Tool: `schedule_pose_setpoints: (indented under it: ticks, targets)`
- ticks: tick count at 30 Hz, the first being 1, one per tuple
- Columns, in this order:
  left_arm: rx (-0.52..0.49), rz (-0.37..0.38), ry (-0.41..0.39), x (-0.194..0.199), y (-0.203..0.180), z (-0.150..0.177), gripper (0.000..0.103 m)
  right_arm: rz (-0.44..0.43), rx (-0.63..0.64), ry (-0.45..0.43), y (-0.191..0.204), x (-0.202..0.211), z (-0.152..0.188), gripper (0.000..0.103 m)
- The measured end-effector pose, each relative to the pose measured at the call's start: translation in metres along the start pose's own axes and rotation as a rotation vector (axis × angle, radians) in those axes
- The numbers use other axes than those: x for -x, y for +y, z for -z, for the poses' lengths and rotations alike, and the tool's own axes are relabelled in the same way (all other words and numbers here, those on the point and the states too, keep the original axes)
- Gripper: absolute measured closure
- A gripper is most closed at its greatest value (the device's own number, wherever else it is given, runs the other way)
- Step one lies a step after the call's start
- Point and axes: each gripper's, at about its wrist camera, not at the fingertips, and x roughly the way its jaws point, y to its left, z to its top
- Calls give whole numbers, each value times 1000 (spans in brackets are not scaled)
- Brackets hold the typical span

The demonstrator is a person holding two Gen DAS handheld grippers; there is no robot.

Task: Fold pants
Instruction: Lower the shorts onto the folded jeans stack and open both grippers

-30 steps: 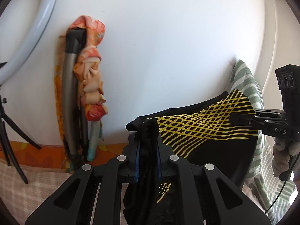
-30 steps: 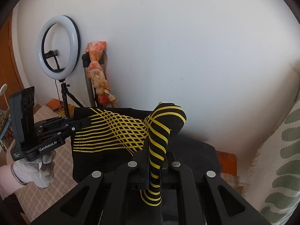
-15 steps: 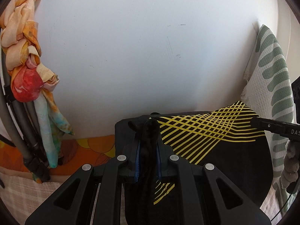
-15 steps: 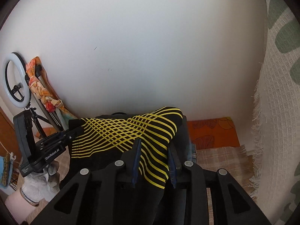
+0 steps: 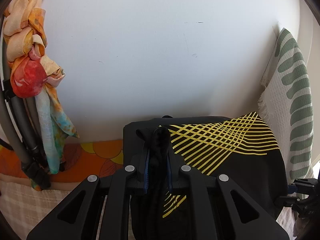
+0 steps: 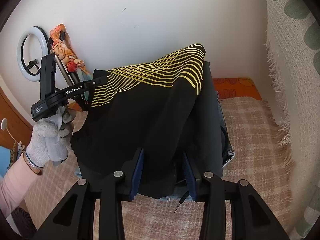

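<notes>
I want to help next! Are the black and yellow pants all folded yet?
Nearly. The pants already lie doubled on a stack of folded clothes on the bed. The left gripper pinches one bunched corner; the right gripper stands open around the fabric. What seems left: letting go of that corner and smoothing the fold.

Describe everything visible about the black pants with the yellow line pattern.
The black pants look like soft, matte knit, printed with a band of crossing yellow lines along the raised edge. They are draped in a fold over a stack of dark and denim garments on the checkered cover. The left tongs are shut on a bunched corner. The right tongs stand apart astride the near fold, not pressing it.
</notes>
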Motion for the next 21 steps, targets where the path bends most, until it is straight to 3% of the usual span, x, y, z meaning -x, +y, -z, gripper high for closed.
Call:
schedule_pose_setpoints:
  ticks: [1,3,6,8,10,12,15,20,21]
  targets:
    - [0,-1,0,0,0,0,91,-19,2,13,2,-2,-1,86]
    - [5,-3,-2,1,1,0,91,-3,36,23,11,3,-9,96]
    - [31,14,-4,4,2,0,91,46,126,40,20,18,-26,97]
    - [45,20,9,2,1,2,91,100,110,67,12,24,-37,97]
    - [47,13,41,-5,-2,6,90,165,93,102,1,22,-41,96]
    - [36,-4,50,-11,-3,9,89,149,54,132,-9,15,-37,94]
    - [0,-51,43,-13,-5,8,84,160,54,112,-8,16,-28,86]
    - [-158,-148,-16,-12,-20,-5,84,135,-35,81,-15,17,-25,75]
    - [-141,-128,1,-13,-18,-7,84,157,-33,79,-15,17,-25,73]
